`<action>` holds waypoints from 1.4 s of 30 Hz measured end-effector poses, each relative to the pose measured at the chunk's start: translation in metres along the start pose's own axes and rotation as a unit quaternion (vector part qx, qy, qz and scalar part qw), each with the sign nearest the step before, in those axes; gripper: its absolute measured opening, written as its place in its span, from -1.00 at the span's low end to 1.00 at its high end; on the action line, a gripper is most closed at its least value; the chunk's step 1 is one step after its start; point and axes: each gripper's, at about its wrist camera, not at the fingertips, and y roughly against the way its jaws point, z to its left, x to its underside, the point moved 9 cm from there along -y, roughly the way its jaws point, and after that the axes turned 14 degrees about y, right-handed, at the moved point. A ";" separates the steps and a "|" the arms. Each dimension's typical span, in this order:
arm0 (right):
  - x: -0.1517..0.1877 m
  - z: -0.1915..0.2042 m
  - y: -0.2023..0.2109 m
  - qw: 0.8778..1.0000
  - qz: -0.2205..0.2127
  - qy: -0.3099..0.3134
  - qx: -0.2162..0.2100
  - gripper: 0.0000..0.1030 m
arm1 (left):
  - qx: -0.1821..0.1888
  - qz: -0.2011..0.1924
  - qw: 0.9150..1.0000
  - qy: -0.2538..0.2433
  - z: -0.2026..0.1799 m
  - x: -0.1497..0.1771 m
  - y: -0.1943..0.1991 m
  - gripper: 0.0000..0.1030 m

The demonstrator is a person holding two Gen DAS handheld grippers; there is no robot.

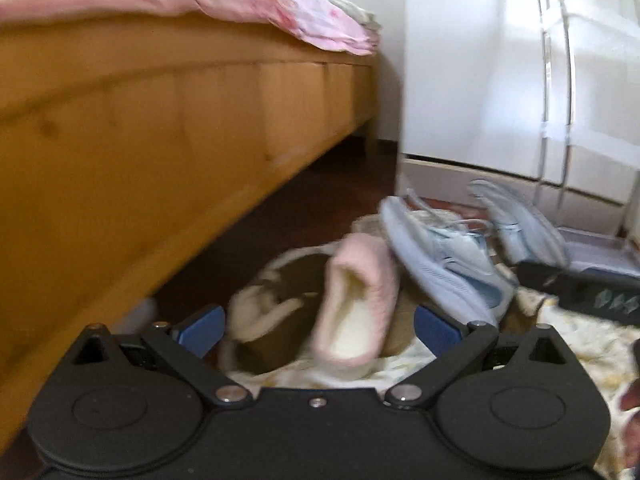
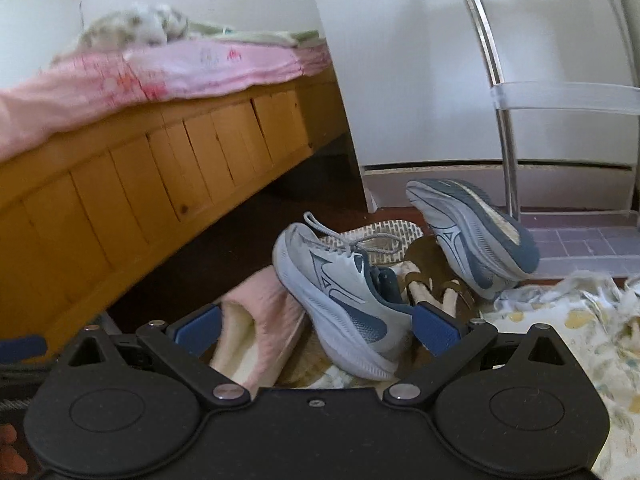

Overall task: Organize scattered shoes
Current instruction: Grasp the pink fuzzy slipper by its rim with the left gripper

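Beside the bed (image 2: pixel 160 168), shoes lie heaped: both grippers' fingers (image 1: pixel 200 330) gape empty around the slipper (image 1: pixel 352 312) and sneaker (image 2: pixel 340 304); grip one shoe only, at its collar.

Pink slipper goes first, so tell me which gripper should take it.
Left, probably. The pink slipper lies centred between the open left gripper's fingers; the right gripper, also open, faces the nearer sneaker instead.

Home bedroom: wooden bed (image 2: pixel 168 168) (pink bedding (image 2: pixel 192 70)), white wardrobe (image 2: pixel 440 80), shoes on floor.
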 end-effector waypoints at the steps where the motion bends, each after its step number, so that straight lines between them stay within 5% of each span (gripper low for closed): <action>1: 0.003 0.001 -0.008 1.000 0.002 0.014 -0.002 1.00 | -0.007 0.004 1.000 -0.005 0.000 0.002 -0.015 0.99; 7: 0.019 0.006 -0.055 0.997 0.013 0.074 -0.023 1.00 | -0.046 0.008 0.997 -0.060 -0.002 0.006 -0.076 0.97; 15: 0.025 -0.008 -0.075 0.996 0.015 0.088 -0.032 1.00 | -0.036 0.016 0.996 -0.077 0.004 0.007 -0.150 0.55; 18: 0.028 -0.012 -0.076 0.996 0.017 0.084 -0.033 1.00 | -0.024 0.017 0.996 -0.079 0.008 0.010 -0.162 0.36; 22: 0.031 -0.017 -0.078 0.996 0.019 0.080 -0.034 1.00 | 0.011 0.041 0.997 -0.064 0.007 0.017 -0.176 -0.23; 27: 0.036 -0.023 -0.080 0.996 0.022 0.074 -0.034 1.00 | 0.014 0.033 0.997 -0.069 0.002 0.022 -0.184 -0.30; 29: 0.037 -0.025 -0.080 0.997 0.023 0.072 -0.035 1.00 | 0.013 0.031 0.997 -0.075 0.001 0.025 -0.184 -0.74; 42: 0.046 -0.036 -0.092 0.997 0.029 0.056 -0.039 1.00 | 0.027 0.002 0.996 -0.084 0.000 0.024 -0.154 -0.84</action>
